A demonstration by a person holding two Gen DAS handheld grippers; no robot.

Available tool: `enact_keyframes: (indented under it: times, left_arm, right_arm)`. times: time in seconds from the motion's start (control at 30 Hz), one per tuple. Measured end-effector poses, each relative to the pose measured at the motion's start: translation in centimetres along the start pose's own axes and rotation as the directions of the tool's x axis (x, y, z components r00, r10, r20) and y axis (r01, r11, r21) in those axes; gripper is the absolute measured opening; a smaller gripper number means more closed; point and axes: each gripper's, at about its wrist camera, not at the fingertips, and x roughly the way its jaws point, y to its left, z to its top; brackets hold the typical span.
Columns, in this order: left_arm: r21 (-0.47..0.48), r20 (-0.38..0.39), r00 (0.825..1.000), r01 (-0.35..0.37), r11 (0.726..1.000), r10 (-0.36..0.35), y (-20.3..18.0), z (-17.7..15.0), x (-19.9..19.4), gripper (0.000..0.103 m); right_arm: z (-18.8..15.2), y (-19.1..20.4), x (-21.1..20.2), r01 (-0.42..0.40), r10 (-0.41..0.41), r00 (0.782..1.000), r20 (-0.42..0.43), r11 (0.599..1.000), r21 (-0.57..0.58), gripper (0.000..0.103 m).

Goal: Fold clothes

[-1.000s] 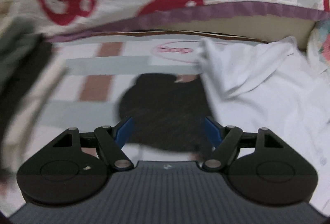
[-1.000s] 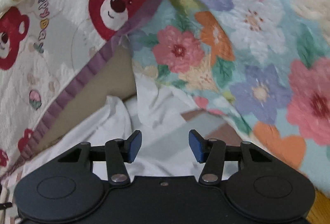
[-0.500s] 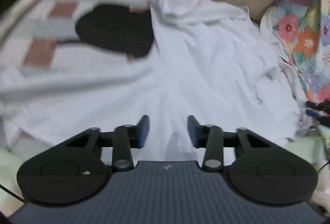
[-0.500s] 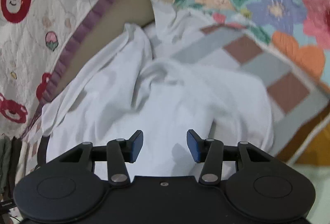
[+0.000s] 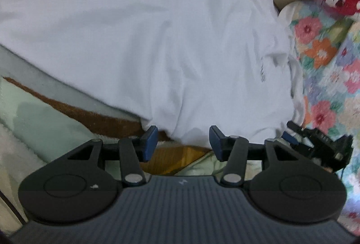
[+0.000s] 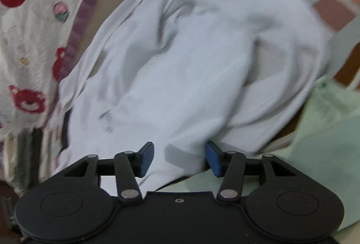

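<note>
Both hand-held grippers, left (image 5: 182, 142) and right (image 6: 180, 158), are spread wide at the rumpled white shirt's (image 5: 180, 41) near edge. Pinching only one layer could make a crooked fold.

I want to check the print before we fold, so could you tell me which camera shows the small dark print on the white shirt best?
The left wrist view: the print sits on smooth fabric of the white shirt, fairly sharp though too small to read. In the right wrist view the same print is smeared by motion blur.
</note>
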Motion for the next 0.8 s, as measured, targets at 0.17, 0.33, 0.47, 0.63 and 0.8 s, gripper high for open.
enact_keyframes:
  times: [0.17, 0.33, 0.47, 0.63, 0.8]
  left_arm:
    - [0.018, 0.016, 1.000, -0.023, 1.000, 0.023, -0.3, 0.1, -0.1, 0.050]
    - [0.022, 0.095, 0.993, 0.073, 0.997, -0.075, 0.1, 1.3, -1.0, 0.056]
    - [0.097, 0.151, 0.983, 0.095, 0.991, -0.109, -0.6, 1.4, -2.1, 0.056]
    - [0.431, 0.230, 0.969, -0.022, 0.902, -0.086, -5.1, -0.3, -2.6, 0.056]
    - [0.749, 0.269, 0.963, -0.204, 0.631, -0.008, -9.3, -3.9, -0.5, 0.056]
  right_arm:
    - [-0.3, 1.0, 1.3, 0.058, -0.058, 0.998, 0.034, 0.998, -0.001, 0.067]
    - [-0.3, 2.1, 1.8, 0.048, -0.041, 0.997, 0.068, 0.994, -0.102, 0.012]
    - [0.1, 3.8, -2.3, -0.141, 0.175, 0.957, 0.230, 0.978, -0.156, 0.012]
    - [2.2, 5.8, -5.7, -0.134, 0.199, 0.934, 0.297, 0.965, -0.226, 0.012]
    - [2.3, 6.2, -4.8, -0.118, 0.183, 0.945, 0.271, 0.964, -0.238, 0.012]
